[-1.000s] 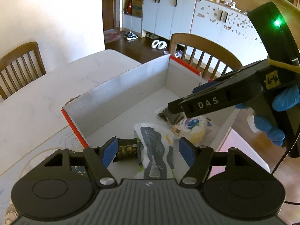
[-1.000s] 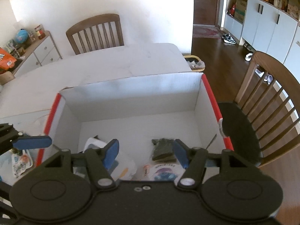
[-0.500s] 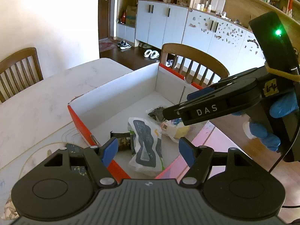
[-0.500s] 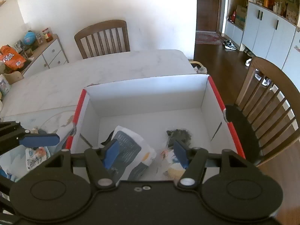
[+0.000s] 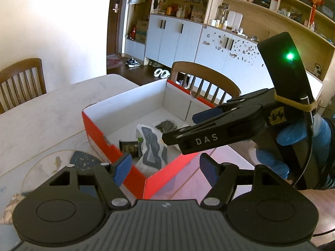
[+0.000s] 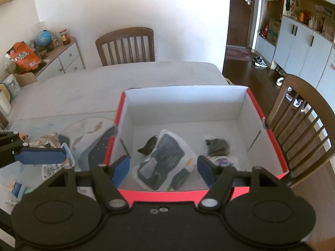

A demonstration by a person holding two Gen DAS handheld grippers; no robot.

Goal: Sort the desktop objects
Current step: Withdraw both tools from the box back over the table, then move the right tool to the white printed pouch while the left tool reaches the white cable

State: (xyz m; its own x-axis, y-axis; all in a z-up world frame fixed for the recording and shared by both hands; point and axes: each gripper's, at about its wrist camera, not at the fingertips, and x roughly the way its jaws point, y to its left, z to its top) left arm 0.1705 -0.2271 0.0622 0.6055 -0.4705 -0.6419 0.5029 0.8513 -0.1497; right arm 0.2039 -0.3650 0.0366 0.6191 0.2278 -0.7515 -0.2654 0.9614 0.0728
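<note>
A red cardboard box (image 6: pixel 270 138) with a white inside stands on the table; it also shows in the left wrist view (image 5: pixel 94 131). In it lie a white and dark blue pouch (image 6: pixel 165 159), a dark packet (image 6: pixel 148 146), a dark bundle (image 6: pixel 217 146) and a white packet (image 6: pixel 226 160). My right gripper (image 6: pixel 163 168) is open and empty, above the box's near wall. My left gripper (image 5: pixel 165 168) is open and empty, above the box's near left corner. One of its blue fingers (image 6: pixel 41 155) shows at the left of the right wrist view.
Loose items lie on the table left of the box: a dark blue starry pouch (image 6: pixel 98 150), crumpled foil (image 6: pixel 46 141), small packets (image 6: pixel 16 188). A wooden chair (image 6: pixel 303 129) stands right of the box, another (image 6: pixel 125 46) at the far side.
Both grippers have pulled back and up from inside the box, so the whole box now shows. Both stay open. The items in the box have not moved.
</note>
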